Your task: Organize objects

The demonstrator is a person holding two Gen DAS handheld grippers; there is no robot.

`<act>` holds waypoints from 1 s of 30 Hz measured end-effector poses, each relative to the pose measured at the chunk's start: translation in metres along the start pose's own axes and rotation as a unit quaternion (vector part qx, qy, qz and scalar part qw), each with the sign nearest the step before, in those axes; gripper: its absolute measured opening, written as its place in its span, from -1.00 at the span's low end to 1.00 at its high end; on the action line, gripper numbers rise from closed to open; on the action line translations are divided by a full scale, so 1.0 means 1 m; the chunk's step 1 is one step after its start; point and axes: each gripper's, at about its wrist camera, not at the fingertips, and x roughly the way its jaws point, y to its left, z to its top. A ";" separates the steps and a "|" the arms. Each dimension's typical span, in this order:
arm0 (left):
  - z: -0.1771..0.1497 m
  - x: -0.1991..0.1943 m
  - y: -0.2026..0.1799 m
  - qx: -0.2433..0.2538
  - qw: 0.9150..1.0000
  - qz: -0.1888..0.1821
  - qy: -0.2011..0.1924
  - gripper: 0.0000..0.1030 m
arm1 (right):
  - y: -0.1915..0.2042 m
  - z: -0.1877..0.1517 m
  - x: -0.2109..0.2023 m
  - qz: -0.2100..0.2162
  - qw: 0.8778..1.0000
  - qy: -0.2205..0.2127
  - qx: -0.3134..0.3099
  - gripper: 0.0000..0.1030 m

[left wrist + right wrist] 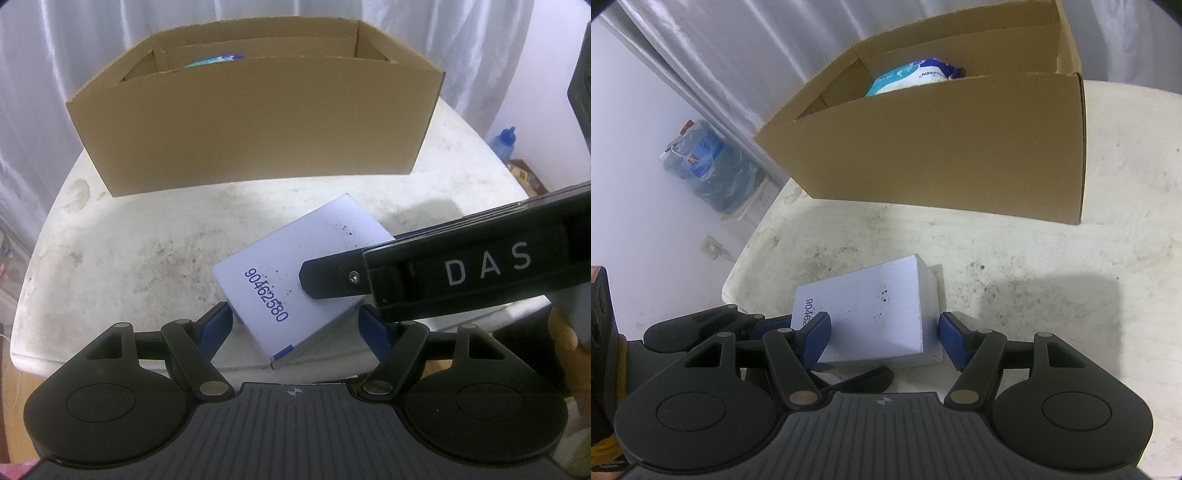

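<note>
Straddling a small white box (pixel 295 280) that lies flat near the front edge of the tabletop (pixel 147 251), short of the cardboard carton (pixel 255 125). Looks light and stiff, smooth-faced, likely slippery; best taken across opposite side walls. Left hand-held gripper (pixel 299 325) angled steeply down, jaws apart either side of the box's near corner. Right hand-held gripper (pixel 884 338) slanted down, jaws half-wide; contact unclear.
</note>
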 end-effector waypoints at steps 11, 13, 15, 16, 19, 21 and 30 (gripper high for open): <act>0.001 -0.010 -0.001 0.002 1.000 0.005 -0.015 0.45 | 0.005 -0.006 -0.012 0.002 1.000 -0.015 -0.004 0.33; -0.001 -0.013 -0.001 0.003 1.000 0.006 -0.018 0.45 | 0.006 -0.007 -0.014 0.002 1.000 -0.018 -0.005 0.33; -0.001 -0.016 -0.001 0.004 1.000 0.007 -0.021 0.45 | 0.008 -0.007 -0.017 0.003 1.000 -0.021 -0.008 0.33; -0.001 -0.018 -0.001 0.004 1.000 0.008 -0.023 0.45 | 0.009 -0.008 -0.019 0.003 1.000 -0.023 -0.008 0.33; -0.001 -0.024 0.000 0.003 0.999 0.009 -0.033 0.45 | 0.013 -0.007 -0.025 0.005 0.999 -0.031 -0.012 0.33; 0.003 -0.031 0.002 0.002 0.999 0.010 -0.045 0.45 | 0.018 -0.005 -0.032 0.005 0.999 -0.043 -0.018 0.33; 0.071 -0.071 0.001 0.043 0.988 0.036 -0.146 0.46 | 0.043 0.050 -0.085 0.004 0.987 -0.151 -0.062 0.33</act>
